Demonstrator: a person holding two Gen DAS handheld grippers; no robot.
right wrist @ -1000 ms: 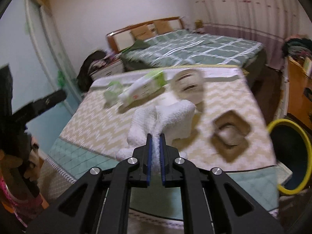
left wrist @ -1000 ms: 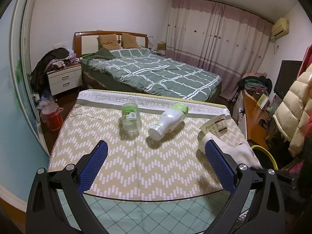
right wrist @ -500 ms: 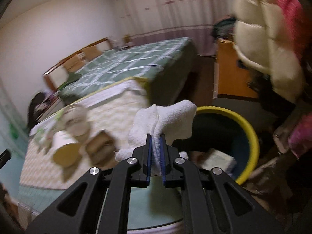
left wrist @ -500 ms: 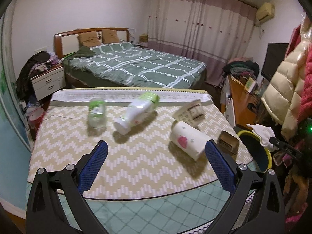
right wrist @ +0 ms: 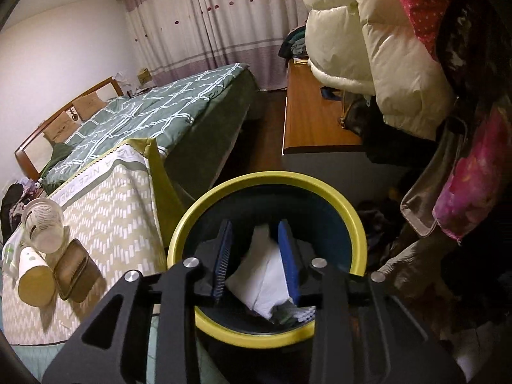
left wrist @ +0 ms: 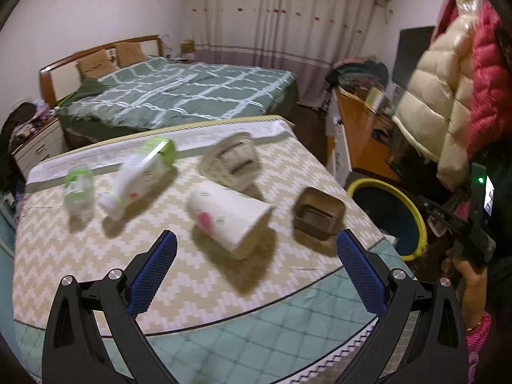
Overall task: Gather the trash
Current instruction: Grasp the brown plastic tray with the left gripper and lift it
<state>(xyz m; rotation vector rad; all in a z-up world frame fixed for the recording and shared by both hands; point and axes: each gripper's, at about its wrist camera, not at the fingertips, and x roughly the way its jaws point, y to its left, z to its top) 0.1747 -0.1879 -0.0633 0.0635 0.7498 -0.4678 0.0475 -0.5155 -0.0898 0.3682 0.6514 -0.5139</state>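
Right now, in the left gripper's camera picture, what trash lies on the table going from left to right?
Small clear bottle → white bottle with green cap → paper cup on its side → brown tray, then the yellow-rimmed bin beside the table.

Table (left wrist: pixel 96 275) w/ zigzag cloth, bottles (left wrist: pixel 137 179), cups (left wrist: pixel 230 217), brown tray (left wrist: pixel 318 216)

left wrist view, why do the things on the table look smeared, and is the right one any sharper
Left wrist view: motion blur smears the cup, bottle and tray; the left gripper stays sharp. Right wrist view: crisper; bin and right gripper sharp, fisheye bending the edges.
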